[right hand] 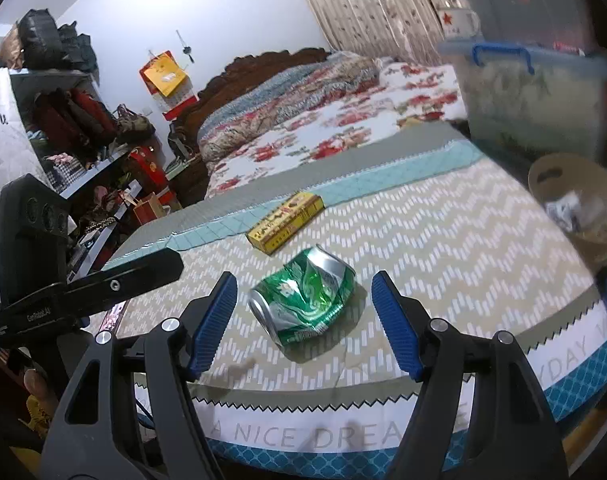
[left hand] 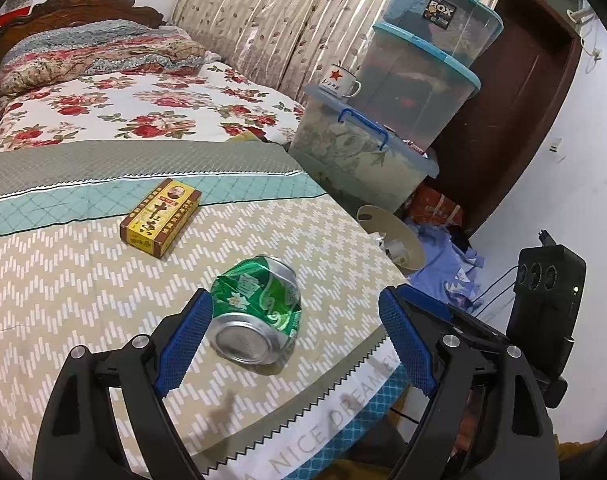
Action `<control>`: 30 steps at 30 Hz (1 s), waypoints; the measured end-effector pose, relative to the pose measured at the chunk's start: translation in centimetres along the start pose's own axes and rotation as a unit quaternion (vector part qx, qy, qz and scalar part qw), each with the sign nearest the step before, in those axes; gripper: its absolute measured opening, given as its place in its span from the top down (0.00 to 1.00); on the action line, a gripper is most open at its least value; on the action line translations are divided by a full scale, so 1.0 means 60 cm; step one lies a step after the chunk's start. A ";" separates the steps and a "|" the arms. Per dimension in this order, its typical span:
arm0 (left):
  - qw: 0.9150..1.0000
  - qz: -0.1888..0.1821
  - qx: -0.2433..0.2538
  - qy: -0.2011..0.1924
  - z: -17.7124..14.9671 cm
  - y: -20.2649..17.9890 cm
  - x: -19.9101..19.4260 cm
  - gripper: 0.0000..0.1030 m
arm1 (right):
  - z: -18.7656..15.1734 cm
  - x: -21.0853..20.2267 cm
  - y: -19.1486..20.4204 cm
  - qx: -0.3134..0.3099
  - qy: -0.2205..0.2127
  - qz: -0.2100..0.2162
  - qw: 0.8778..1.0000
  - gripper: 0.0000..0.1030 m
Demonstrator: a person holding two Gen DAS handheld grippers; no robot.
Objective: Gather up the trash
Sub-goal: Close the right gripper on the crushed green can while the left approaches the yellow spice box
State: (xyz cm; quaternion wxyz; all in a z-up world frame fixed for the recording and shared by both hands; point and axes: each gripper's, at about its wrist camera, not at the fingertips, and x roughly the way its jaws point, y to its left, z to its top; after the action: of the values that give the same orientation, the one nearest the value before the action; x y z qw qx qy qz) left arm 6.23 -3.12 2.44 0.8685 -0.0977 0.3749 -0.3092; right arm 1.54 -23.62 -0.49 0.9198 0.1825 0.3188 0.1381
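Observation:
A crushed green can (left hand: 257, 310) lies on its side on the patterned bed cover near the foot of the bed; it also shows in the right wrist view (right hand: 303, 298). A yellow-and-brown carton (left hand: 161, 218) lies further up the bed, also seen in the right wrist view (right hand: 287, 222). My left gripper (left hand: 295, 304) is open, with its left pad next to the can. My right gripper (right hand: 303, 292) is open, with the can between its fingers, apart from both pads. A tan waste bin (left hand: 391, 236) with trash inside stands beside the bed (right hand: 575, 204).
Stacked clear storage boxes (left hand: 415, 80) with a star-marked mug (left hand: 341, 80) stand by the bed's right side. Blue clothing (left hand: 447, 264) lies on the floor. Folded quilts (left hand: 95, 52) lie at the headboard. Cluttered shelves (right hand: 83, 128) stand left. The other gripper's body (right hand: 35, 240) is at the left.

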 end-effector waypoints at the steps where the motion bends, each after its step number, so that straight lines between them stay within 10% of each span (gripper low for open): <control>1: 1.000 0.002 -0.001 0.001 0.000 0.003 0.001 0.21 | 0.000 0.004 -0.002 0.007 0.005 0.004 1.000 0.31; 19: 0.996 0.056 -0.063 0.012 -0.011 0.132 -0.002 0.21 | -0.033 0.076 -0.038 0.052 0.076 0.017 0.996 0.32; 30: 0.995 0.047 -0.074 0.046 0.022 0.159 0.068 0.25 | -0.046 0.141 -0.092 0.128 0.126 0.070 0.981 0.50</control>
State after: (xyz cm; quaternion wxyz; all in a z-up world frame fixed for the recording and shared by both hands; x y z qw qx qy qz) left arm 13.74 1.83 -2.90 0.8543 -0.1292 0.4406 -0.2438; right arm 6.96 -24.77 -9.36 0.8294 0.3016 0.4335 0.1820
